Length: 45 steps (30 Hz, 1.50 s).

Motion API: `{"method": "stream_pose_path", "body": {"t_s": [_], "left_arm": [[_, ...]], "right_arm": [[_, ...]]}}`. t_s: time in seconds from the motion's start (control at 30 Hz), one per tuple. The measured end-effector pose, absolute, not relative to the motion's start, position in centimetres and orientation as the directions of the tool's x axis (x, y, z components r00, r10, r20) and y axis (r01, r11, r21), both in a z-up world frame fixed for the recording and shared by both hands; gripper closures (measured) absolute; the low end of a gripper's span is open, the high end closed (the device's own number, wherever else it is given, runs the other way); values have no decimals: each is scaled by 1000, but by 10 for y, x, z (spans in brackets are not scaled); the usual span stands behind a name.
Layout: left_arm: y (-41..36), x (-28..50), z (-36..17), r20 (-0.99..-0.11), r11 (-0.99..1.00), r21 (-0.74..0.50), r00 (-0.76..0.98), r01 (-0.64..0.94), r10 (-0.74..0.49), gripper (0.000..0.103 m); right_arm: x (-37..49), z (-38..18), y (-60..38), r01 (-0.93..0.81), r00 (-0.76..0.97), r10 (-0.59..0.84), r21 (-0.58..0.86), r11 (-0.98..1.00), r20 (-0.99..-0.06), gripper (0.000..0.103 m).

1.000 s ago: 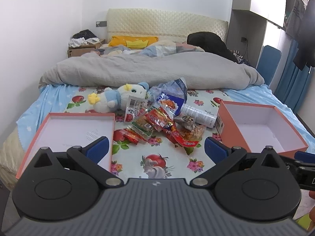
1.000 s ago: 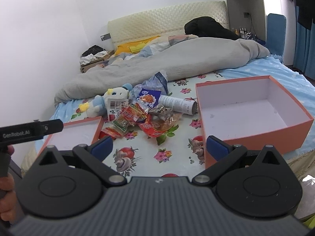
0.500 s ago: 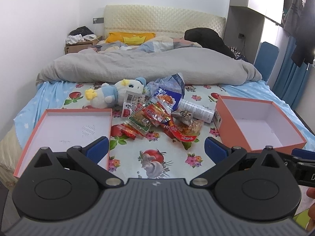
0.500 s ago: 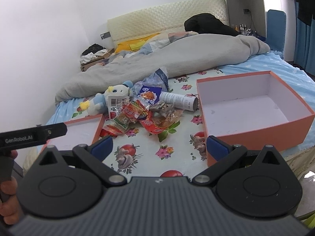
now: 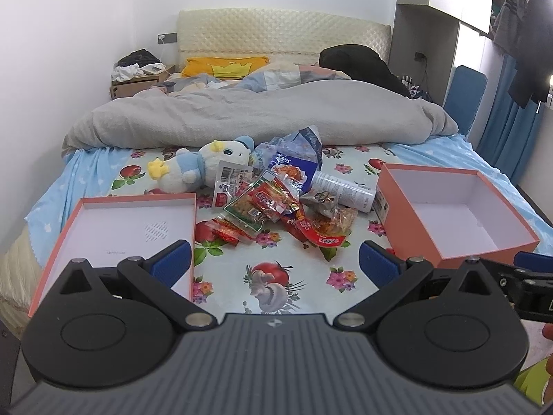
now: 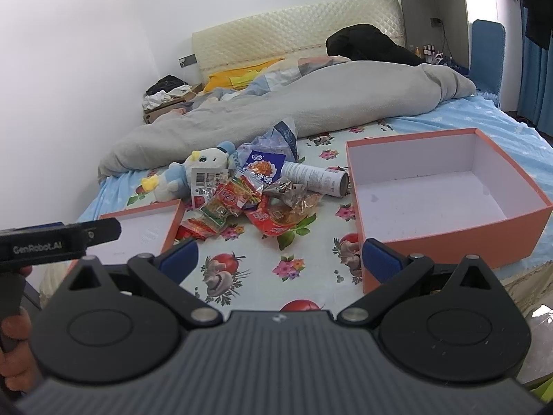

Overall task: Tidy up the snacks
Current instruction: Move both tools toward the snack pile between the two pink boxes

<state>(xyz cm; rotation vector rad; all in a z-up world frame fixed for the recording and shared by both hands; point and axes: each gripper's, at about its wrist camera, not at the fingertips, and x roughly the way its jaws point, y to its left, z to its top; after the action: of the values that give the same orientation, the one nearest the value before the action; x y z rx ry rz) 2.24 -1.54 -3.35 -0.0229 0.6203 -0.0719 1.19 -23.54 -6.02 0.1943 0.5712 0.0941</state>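
Note:
A heap of snack packets (image 5: 276,207) (image 6: 249,200) lies mid-bed on the flowered sheet, with a white tube can (image 5: 340,190) (image 6: 314,178) and a blue bag (image 5: 293,159) at its back. An empty orange box (image 5: 449,207) (image 6: 446,193) stands to the right of the heap. Its shallow lid (image 5: 114,231) (image 6: 145,221) lies upturned on the left. My left gripper (image 5: 274,263) hangs open over the near sheet, well short of the heap. My right gripper (image 6: 280,259) is open too, with nothing between its fingers, beside the box's near-left corner.
A plush duck (image 5: 197,166) (image 6: 186,173) lies behind the heap at the left. A grey duvet (image 5: 259,114) is rolled across the bed further back. A blue chair (image 5: 465,97) and hanging clothes stand at the right wall. A hand (image 6: 13,352) holds the other gripper at the left edge.
Both cameras have tilted slightly, so the bed sits lower and nearer in view. Nothing on the bed has moved and both grippers stay open.

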Motion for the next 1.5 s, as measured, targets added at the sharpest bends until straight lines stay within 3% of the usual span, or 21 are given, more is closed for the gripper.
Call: {"method": "stream_pose_path", "body": {"t_s": [1.07, 1.17, 1.5], "left_arm": [[-35, 59, -32, -592, 998, -42, 803, 52, -66, 0], [-37, 62, -32, -590, 996, -56, 803, 67, -87, 0], [-29, 68, -37, -605, 994, -48, 789, 94, -104, 0]], "right_arm": [[42, -65, -262, -42, 823, 148, 201, 979, -549, 0], [44, -65, -261, -54, 824, 155, 198, 979, -545, 6], [51, -73, -252, -43, 813, 175, 241, 969, -556, 11]]}}
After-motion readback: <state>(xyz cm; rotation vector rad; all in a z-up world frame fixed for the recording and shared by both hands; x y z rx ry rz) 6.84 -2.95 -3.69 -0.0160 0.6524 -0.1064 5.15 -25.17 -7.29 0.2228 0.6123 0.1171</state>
